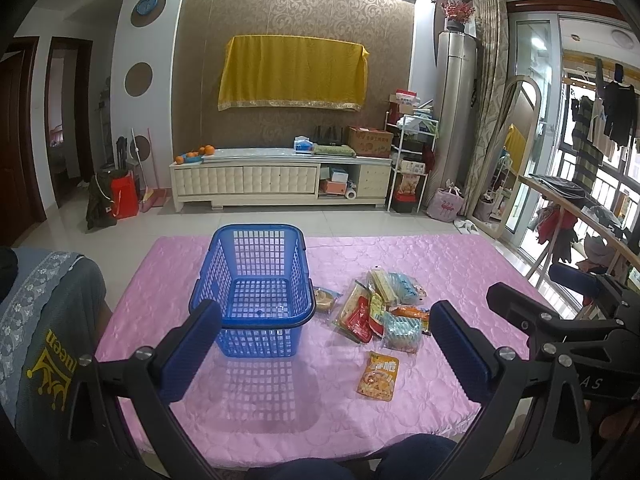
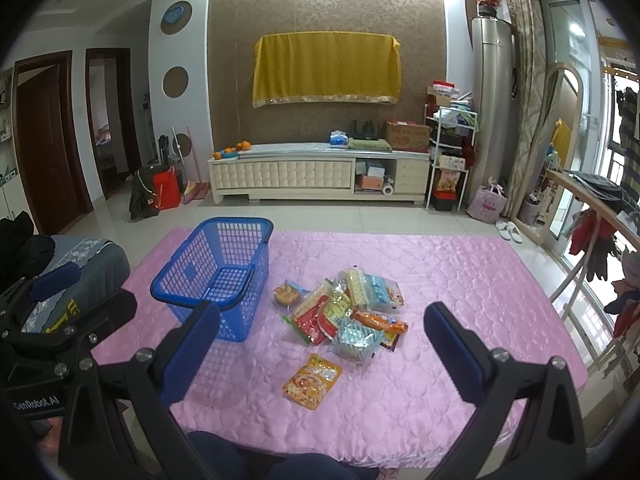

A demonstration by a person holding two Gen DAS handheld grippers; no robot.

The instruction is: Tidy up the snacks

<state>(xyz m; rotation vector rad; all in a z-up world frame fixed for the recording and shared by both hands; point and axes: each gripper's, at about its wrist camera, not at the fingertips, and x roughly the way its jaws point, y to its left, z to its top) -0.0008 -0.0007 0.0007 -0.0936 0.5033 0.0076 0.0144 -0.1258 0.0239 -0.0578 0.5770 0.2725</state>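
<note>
The snack pile (image 2: 344,312) is hard to read: its packets overlap, so the lower ones are half covered and an exact count cannot be made, though at least six wrappers show. One biscuit packet (image 2: 286,295) pokes out at the pile's basket side, partly hidden. One orange packet (image 2: 312,376) lies alone, apart from the pile and nearer the claws. The printing on every wrapper is too small to make out.

The one blue basket (image 1: 256,288) stands upright on the pink quilted cover (image 2: 460,280), straight ahead of the left gripper (image 1: 324,340) and ahead-left of the right gripper (image 2: 322,340). In the left wrist view its near wall is cut by the left finger (image 1: 192,344). Nothing is visible inside it, and its dark handle lies folded along the near rim.

Both claws are spread wide, pinching nothing — each hovers above the cover's near edge. In the left wrist view the right gripper's frame shows at the far right, cut off by the picture edge.

Bare cover lies between the fingers and the lone packet, and more stretches ahead-right of the pile toward the far edge. The pile sits just beside the basket — whether the biscuit packet touches it cannot be told. A grey cloth (image 1: 44,320) hangs to the left of the left claw.
</note>
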